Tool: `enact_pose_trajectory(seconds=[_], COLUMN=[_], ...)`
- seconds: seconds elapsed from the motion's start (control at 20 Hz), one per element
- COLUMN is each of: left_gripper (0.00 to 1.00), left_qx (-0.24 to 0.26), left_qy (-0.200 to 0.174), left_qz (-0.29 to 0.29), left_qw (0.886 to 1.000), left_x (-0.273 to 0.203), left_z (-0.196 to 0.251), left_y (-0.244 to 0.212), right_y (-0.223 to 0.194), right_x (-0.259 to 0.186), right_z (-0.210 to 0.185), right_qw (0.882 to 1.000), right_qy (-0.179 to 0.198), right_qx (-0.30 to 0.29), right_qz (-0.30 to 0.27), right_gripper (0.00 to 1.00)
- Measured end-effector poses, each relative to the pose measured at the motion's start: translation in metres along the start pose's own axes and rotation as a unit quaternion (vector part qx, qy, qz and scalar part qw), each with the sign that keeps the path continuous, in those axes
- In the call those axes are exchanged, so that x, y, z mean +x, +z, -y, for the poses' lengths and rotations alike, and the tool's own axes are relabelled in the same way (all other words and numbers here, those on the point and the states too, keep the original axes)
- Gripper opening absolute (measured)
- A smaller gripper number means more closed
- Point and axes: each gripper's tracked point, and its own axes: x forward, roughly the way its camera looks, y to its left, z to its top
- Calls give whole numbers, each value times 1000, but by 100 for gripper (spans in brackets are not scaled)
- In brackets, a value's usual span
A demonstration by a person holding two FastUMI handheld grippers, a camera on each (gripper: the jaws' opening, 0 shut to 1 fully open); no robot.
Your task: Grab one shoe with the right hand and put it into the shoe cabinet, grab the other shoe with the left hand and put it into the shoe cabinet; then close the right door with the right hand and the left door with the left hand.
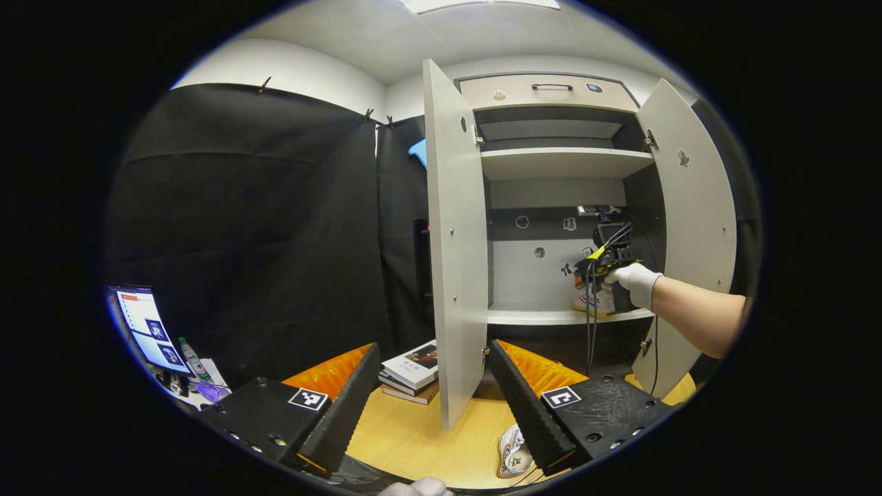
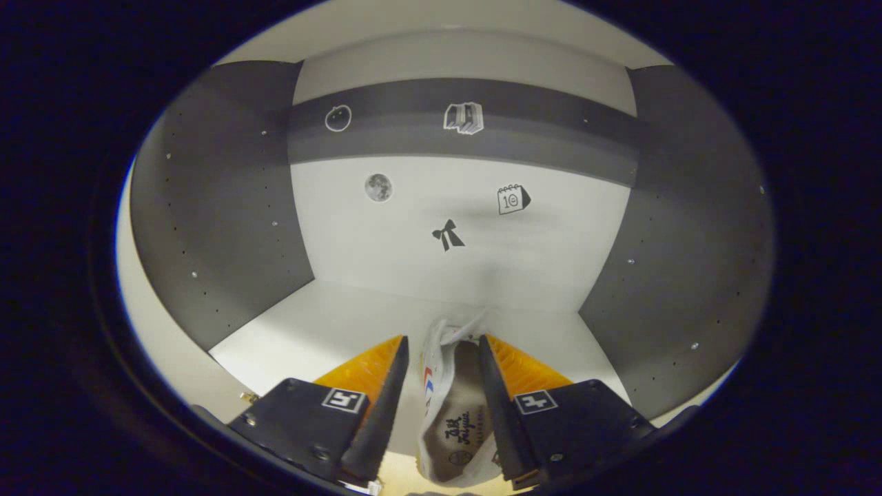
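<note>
1. Right gripper (image 2: pixel 441 386), closest to its cam, is inside the shoe cabinet (image 1: pixel 561 162); a white shoe (image 2: pixel 451 413) sits btwn its fingers, over the lower shelf (image 2: pixel 344 324). Whether both fingers press on the shoe I can't tell, gap looks near shoe width.
2. Both doors stand open: left door (image 1: pixel 455 262), right door (image 1: pixel 689 227).
3. Left gripper (image 1: pixel 431 399) hangs over the tabletop (image 1: pixel 420 441), fingers spread apart, empty.
4. Second shoe (image 1: pixel 513 451) lies on the tabletop by that gripper's right finger, partly hidden.
5. Progress, my read: shoe 1 almost placed; shoe 2 and both doors left.
6. Hard to tell: whether shoe 1 rests on the shelf yet.
</note>
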Motion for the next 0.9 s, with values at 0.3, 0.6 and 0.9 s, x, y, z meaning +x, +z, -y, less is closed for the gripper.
enact_pose_trajectory(seconds=[0.3,0.6,0.9], left_gripper=[96,96,96], left_qx=[0,5,19], left_qy=[-22,-73,-120], left_qz=[5,-3,-10], left_qw=[1000,997,993], left_x=[-4,-2,-2], left_z=[-3,9,28], left_y=[-1,-16,-32], right_y=[18,14,-54], right_x=[-80,-225,-342], right_z=[6,7,15], right_qw=[995,974,960], right_qy=[-9,8,21], right_qx=[8,8,13], right_qz=[97,227,278], right_gripper=[78,100,99])
